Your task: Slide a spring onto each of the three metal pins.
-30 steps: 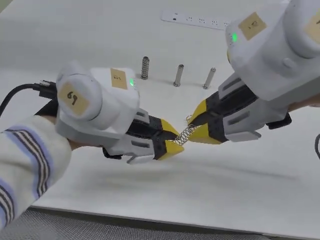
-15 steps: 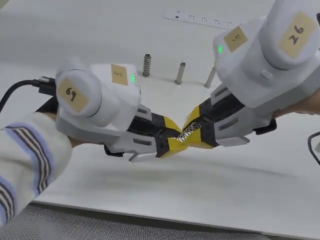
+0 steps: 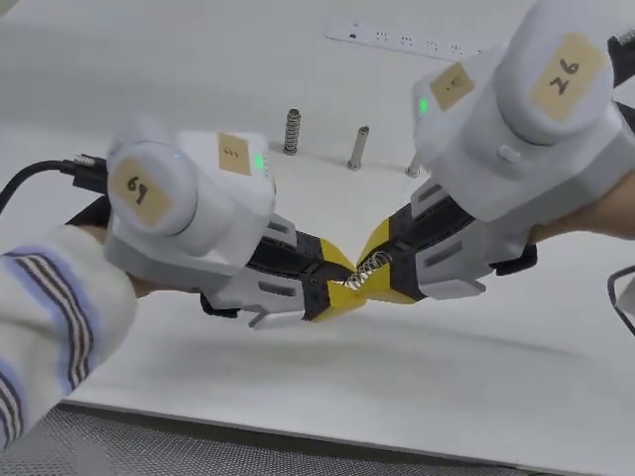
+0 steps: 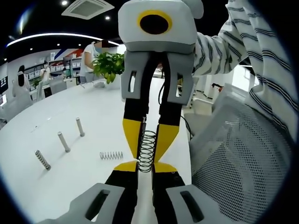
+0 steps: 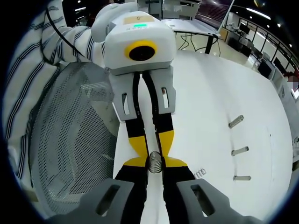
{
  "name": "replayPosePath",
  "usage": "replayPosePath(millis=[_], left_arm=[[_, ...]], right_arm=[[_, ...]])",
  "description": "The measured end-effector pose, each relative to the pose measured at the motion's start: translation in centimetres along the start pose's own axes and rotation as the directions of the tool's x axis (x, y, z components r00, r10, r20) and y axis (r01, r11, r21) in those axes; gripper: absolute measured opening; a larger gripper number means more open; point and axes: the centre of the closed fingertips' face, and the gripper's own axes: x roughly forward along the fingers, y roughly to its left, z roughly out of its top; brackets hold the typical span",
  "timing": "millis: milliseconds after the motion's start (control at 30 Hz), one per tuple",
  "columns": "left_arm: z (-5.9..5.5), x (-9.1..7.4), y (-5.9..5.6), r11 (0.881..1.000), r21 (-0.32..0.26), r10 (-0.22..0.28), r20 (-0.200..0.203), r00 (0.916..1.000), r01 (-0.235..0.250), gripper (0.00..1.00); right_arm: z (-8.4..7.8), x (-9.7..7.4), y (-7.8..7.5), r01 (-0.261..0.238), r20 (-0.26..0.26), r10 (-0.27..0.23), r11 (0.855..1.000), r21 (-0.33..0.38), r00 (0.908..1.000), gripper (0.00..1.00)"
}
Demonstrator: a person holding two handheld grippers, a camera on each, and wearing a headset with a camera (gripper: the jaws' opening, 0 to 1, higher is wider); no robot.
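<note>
Just above the near part of the matte white counter point(image 3: 476, 367), in front of the row of pins, a small coil spring point(image 4: 147, 149) is caught between both tools at once. The left hand-held gripper point(image 4: 144, 167) is pinched on one end of it and the right hand-held gripper point(image 5: 155, 162) on the other. Their yellow tips almost meet nose to nose, and the right gripper view looks straight down the coil's open bore.

The spring is thin, bright wire, open-wound and very light. It will likely bow or squash under a hard sideways pinch, and it could flick out from between smooth tips. The safest hold looks like a gentle grip across the coils near one end only. That leaves the other end and the bore free to pass over a pin.

The pins are plain, slim cylinders of dull grey metal standing upright on the counter. The sleeved pin point(image 3: 291, 131) already carries a spring. The middle pin point(image 3: 357, 148) and the end pin point(image 4: 80, 126) are bare, and in the head view the end pin is partly behind the right tool. A loose spring point(image 4: 111, 155) lies on its side on the counter near the pins. Both tools have glossy white plastic bodies and black fingers with yellow tips.
</note>
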Motion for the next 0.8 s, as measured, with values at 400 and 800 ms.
replayPosePath(millis=[400, 800], left_arm=[[-0.5, -0.4, 0.1, 1.0, -0.003, 0.005, -0.01, 0.9999, -0.005, 0.16], [-1.2, -1.7, 0.9, 0.996, -0.083, 0.037, -0.019, 0.9991, -0.039, 0.48]], right_arm=[[0.6, 0.3, 0.4, -0.017, -0.003, 0.017, 1.0, 0.01, 0.9999, 0.08], [0.9, -0.3, -0.2, 0.005, -0.01, -0.005, 0.999, 0.034, 0.9999, 0.08]])
